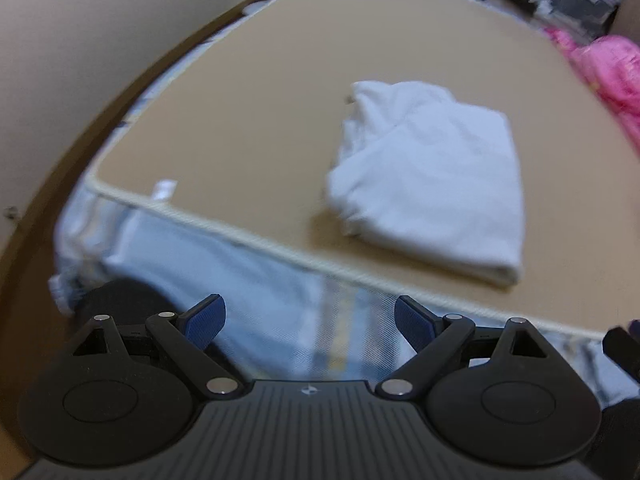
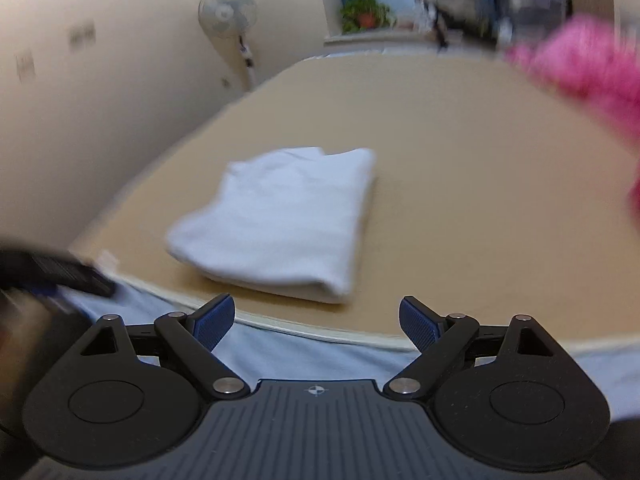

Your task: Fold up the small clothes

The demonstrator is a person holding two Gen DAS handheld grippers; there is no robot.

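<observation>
Both grippers (image 1: 310, 322) (image 2: 316, 322) hanging spread and empty at bottom centre, folded white garment (image 1: 432, 176) (image 2: 280, 216) resting mid-frame on tan mat (image 1: 240, 140), risking unravelling its folds through careless snagging.

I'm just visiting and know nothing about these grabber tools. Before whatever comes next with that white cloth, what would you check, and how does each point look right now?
1. Left gripper free: ok, its blue pads stand apart with nothing between them.
2. Right gripper free: ok, open and holding nothing.
3. White folded garment resting flat on the tan mat: ok.
4. Fold tidy: not ok at the far end, where the layers look bunched.
5. Garment apart from the pink fluffy fabric: ok, bare mat lies between them.
6. Another garment waiting to be folded: cannot tell.
</observation>
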